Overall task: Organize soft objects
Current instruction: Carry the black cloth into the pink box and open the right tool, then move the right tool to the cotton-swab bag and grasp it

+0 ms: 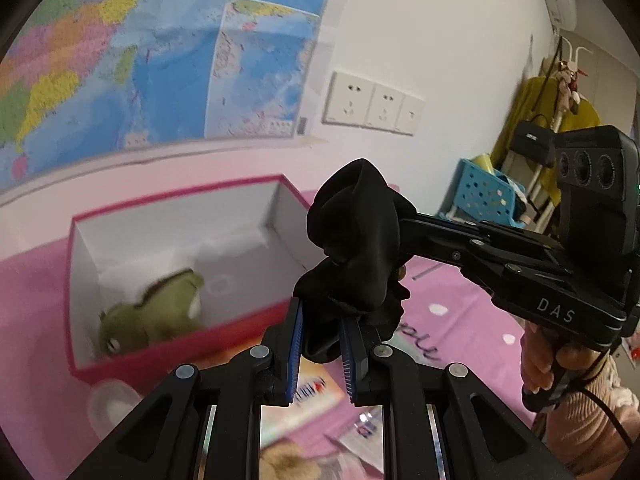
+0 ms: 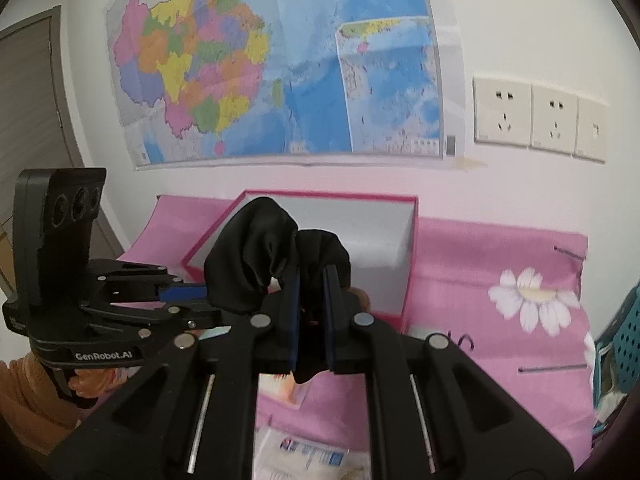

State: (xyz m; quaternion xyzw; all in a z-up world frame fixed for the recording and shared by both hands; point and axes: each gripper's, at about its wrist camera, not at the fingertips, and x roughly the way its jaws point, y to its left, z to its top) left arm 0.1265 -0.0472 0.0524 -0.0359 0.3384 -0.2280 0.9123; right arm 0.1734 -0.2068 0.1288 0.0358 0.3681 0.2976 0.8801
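Now black cloth (image 1: 352, 240) between both fingers (image 1: 296, 344)

My black cloth (image 1: 352, 248) hides the far hand-held gripper's fingertips. The green plush (image 1: 156, 312) in the box (image 1: 176, 344) is blurred; packets (image 2: 308, 452) near me are cut off.

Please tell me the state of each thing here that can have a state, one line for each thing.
Left claw: shut on the black cloth.
Right claw: shut on the black cloth.
Black cloth: bunched, held up between both claws, above the bed.
Red box: open, no lid on it.
Green plush: lying inside the red box.
Sockets: nothing plugged in.
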